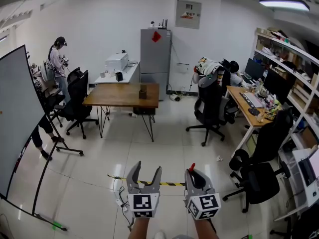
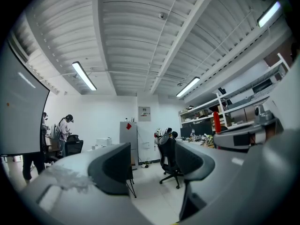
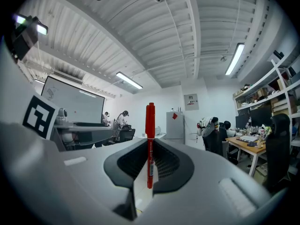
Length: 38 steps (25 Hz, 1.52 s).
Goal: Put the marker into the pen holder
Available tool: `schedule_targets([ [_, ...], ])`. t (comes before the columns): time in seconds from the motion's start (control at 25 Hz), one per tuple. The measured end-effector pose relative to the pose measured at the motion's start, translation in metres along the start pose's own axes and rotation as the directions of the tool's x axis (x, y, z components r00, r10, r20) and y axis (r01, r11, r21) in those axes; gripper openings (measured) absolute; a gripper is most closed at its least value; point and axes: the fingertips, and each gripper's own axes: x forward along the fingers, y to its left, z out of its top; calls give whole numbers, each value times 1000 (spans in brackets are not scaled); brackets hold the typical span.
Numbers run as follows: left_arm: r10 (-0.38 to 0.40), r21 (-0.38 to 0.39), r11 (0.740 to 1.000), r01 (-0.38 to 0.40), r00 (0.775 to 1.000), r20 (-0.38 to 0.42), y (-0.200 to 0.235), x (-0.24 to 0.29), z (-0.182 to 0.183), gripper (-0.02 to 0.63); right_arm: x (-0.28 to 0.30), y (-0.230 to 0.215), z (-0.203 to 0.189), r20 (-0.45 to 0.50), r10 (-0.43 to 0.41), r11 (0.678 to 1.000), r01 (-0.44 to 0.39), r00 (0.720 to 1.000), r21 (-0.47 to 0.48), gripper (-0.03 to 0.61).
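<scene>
Right gripper (image 1: 194, 178): jaws clamped on red marker (image 3: 150, 121), upright. Left gripper (image 1: 145, 175): jaws wide apart, empty. Both over tiled floor (image 1: 169, 148).

Just beyond my left gripper (image 1: 146, 171), a yellow-black tape strip (image 1: 172, 184) lies on the glossy white floor (image 1: 164, 143). Well ahead stands a wooden table (image 1: 114, 97) carrying a small dark box (image 1: 143, 92).
</scene>
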Motion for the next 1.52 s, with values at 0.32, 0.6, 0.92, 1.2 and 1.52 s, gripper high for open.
schedule_targets([
  [0.32,-15,-18,1000,14,1000,-26,23,30,-19,293,54,4,-8,-18,22,1000,-22,1000,1,37],
  [0.6,30,-10,999,-30,998,-55,52,79,-33,293,120,-13,-14,-22,68,997,-68,997,25,37],
  [0.92,92,22,996,-91,995,-45,76,178,-21,293,219,-63,13,30,138,990,-138,990,18,37],
  [1.2,109,40,993,-107,993,-47,79,260,-16,293,291,-110,30,51,175,984,-177,983,24,37],
  [1.52,224,56,974,-221,971,-79,115,293,-21,293,350,-109,25,39,301,952,-303,953,47,37],
])
